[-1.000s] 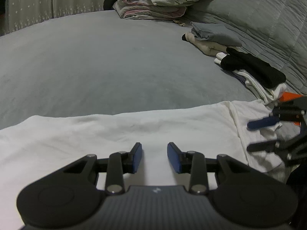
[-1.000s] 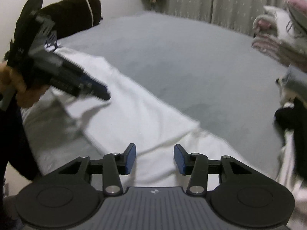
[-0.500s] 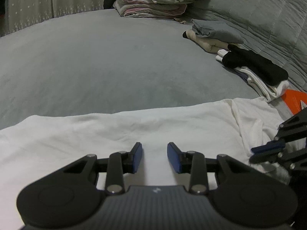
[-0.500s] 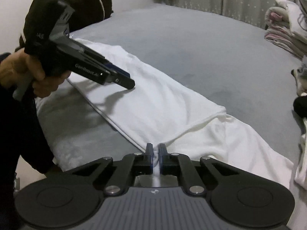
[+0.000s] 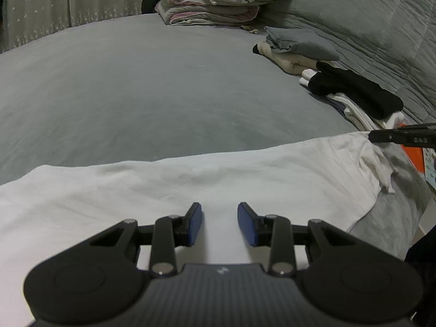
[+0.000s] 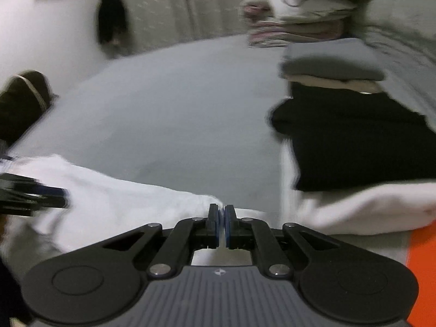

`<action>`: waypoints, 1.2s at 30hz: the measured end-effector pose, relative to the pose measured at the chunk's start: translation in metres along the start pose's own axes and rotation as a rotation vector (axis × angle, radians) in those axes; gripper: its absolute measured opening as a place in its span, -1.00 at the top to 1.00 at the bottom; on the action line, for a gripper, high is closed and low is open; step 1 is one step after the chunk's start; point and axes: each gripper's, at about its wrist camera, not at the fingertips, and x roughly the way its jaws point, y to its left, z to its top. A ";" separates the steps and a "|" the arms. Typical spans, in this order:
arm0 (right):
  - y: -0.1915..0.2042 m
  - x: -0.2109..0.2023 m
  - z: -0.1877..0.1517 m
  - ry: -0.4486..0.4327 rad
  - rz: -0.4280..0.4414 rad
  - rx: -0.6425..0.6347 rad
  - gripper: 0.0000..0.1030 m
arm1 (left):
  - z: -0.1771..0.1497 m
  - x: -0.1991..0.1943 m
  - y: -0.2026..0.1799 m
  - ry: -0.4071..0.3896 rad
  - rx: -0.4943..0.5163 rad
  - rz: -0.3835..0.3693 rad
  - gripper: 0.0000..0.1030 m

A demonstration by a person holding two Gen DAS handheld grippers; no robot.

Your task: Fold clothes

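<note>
Now white garment point(image 6: 114, 204) corner between right claw point(image 6: 221, 224) pads.

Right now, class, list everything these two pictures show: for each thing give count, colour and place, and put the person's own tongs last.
White garment: one, white, spread across the near edge of the bed.
Bed: one, grey cover, fills the middle.
Folded clothes: one row of grey, beige, black and white pieces, right side of the bed.
Folded quilt: one, white with pink, far end of the bed.
Curtain: grey with pale dots, behind the bed.
Orange thing: one, right edge, partly hidden.
Left tongs: open, above the garment.
Right tongs: shut on the garment's edge.
</note>
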 end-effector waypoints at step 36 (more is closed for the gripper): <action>-0.018 -0.018 -0.007 0.004 -0.082 0.052 0.89 | -0.003 -0.006 -0.005 -0.007 0.041 0.008 0.32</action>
